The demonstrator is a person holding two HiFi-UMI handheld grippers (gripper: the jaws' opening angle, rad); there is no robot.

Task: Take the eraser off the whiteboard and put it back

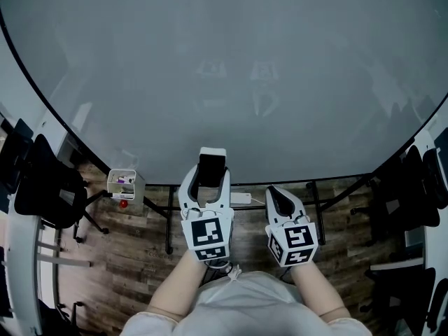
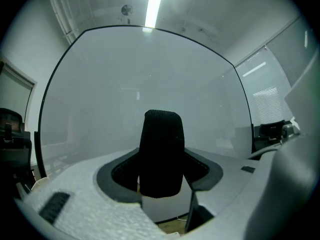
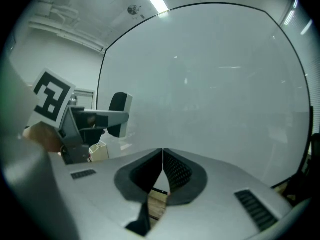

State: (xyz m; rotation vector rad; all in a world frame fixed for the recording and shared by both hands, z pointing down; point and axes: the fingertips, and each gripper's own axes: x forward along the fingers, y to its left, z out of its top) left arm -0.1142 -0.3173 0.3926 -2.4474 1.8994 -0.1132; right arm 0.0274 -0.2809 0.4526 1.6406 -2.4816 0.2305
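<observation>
Left of the left gripper [image 1: 208, 186], a small box [image 1: 124, 184] hangs at the whiteboard's [image 1: 224, 82] lower edge. It is well apart and no real hazard.

The left gripper's jaws stand wide and are clamped on the eraser [image 2: 161, 154], which sits upright between the pads and sticks out past the tips toward the whiteboard. From the right gripper view the eraser looks just off the surface, though the gap is too fine to be sure.

The main risk is in putting it back. If the gripper lets go before the eraser's face lies flat on the whiteboard, the eraser probably won't hold and will drop to the wooden floor below. A tilted approach could cause the same, with one edge catching first. The pads also grip the soft black felt, so a hard push may make the eraser twist or slide in the jaws.

To the right, the right gripper [image 3: 163, 171] is empty with its jaws closed, just beside the left one. A drift toward it could knock the eraser.
</observation>
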